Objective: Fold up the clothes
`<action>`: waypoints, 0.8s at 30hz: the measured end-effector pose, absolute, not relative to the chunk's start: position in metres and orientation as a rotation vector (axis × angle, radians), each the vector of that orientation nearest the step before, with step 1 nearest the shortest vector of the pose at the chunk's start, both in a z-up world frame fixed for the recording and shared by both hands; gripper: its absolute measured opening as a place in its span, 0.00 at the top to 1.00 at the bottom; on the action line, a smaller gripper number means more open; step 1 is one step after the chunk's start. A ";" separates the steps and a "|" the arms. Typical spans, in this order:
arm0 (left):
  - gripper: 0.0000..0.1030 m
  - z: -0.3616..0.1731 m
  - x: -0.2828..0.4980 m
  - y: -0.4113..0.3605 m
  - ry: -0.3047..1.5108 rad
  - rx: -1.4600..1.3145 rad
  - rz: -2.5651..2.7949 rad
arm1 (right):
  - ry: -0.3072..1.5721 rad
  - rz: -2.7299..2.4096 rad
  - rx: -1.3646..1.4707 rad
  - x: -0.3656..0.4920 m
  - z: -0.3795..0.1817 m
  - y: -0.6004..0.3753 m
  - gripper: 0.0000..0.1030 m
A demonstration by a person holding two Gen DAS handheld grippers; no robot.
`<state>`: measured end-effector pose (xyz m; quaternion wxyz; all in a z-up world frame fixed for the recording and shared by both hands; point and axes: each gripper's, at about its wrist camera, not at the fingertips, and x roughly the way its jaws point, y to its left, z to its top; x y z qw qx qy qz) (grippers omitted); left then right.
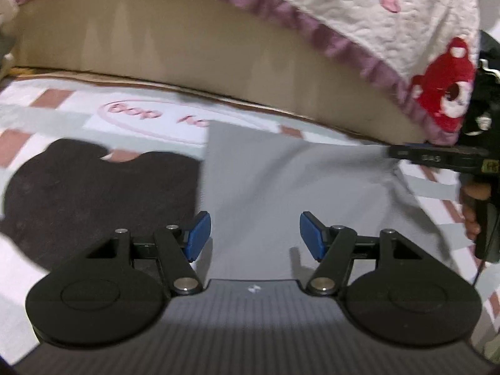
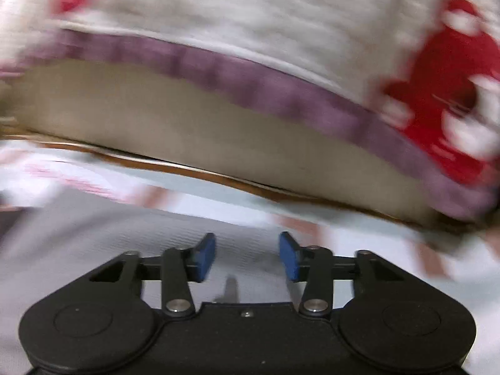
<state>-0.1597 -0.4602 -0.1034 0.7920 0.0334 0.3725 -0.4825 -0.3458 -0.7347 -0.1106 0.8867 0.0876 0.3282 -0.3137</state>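
Between the blue pads of the left gripper [image 1: 254, 234], which stands spread wide and grips nothing, lies the grey garment [image 1: 281, 187], flat on the patterned bedsheet [image 1: 56, 115]. It stretches ahead of this gripper and off to its right, where the right gripper [image 1: 437, 156] reaches in at the cloth's far right edge. Left of the left gripper sits a dark brown cloth [image 1: 93, 193], just beside the grey one.

From the right wrist view, the right gripper [image 2: 247, 256] is also parted and empty, hovering over pale grey fabric [image 2: 125, 234]; blur makes it hard to say whether its tips touch the cloth.

Beyond both, a beige bed base [image 1: 187, 47] rises under a cream quilt with a purple frill [image 1: 359, 15].

The garment looks thin, light and limp, likely smooth enough to slide on the sheet. It should be pinched at an edge or corner, one gripper at each end of the same side, so it lifts taut without sagging.
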 end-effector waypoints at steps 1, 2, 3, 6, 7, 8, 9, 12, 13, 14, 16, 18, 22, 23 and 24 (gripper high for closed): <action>0.39 -0.107 -0.159 -0.465 0.827 0.077 -1.043 | 0.704 -0.553 0.196 -0.338 -0.109 -0.735 0.31; 0.39 -0.110 -0.158 -0.469 0.852 0.083 -1.048 | 0.745 -0.483 0.229 -0.328 -0.113 -0.738 0.33; 0.39 -0.114 -0.159 -0.472 0.871 0.094 -1.052 | 0.785 -0.412 0.262 -0.319 -0.117 -0.741 0.33; 0.39 -0.123 -0.164 -0.471 0.886 0.159 -1.053 | 0.849 -0.450 0.267 -0.300 -0.141 -0.759 0.33; 0.39 -0.123 -0.166 -0.469 0.872 0.182 -1.051 | 0.858 -0.499 0.257 -0.299 -0.149 -0.766 0.35; 0.39 -0.124 -0.168 -0.467 0.858 0.206 -1.048 | 0.834 -0.544 0.261 -0.301 -0.153 -0.772 0.35; 0.39 -0.124 -0.169 -0.465 0.850 0.221 -1.045 | 0.809 -0.589 0.265 -0.304 -0.156 -0.779 0.35; 0.39 -0.121 -0.163 -0.462 0.854 0.219 -1.026 | 0.778 -0.700 0.247 -0.317 -0.142 -0.761 0.35; 0.39 -0.119 -0.160 -0.461 0.865 0.207 -1.015 | 0.771 -0.732 0.215 -0.322 -0.134 -0.748 0.35; 0.39 -0.116 -0.157 -0.459 0.876 0.189 -1.008 | 0.763 -0.765 0.183 -0.327 -0.126 -0.736 0.33; 0.39 -0.112 -0.157 -0.456 0.885 0.161 -1.029 | 0.701 -0.736 0.225 -0.355 -0.107 -0.707 0.33; 0.37 -0.112 -0.164 -0.457 0.884 0.184 -1.061 | 0.636 -0.627 0.347 -0.387 -0.099 -0.680 0.33; 0.37 -0.114 -0.181 -0.463 0.845 0.292 -1.086 | 0.805 -0.559 0.253 -0.405 -0.130 -0.632 0.33; 0.36 -0.114 -0.181 -0.462 0.845 0.300 -1.086 | 0.831 -0.573 0.208 -0.409 -0.138 -0.624 0.34; 0.36 -0.114 -0.182 -0.461 0.845 0.308 -1.084 | 0.857 -0.587 0.162 -0.413 -0.146 -0.617 0.34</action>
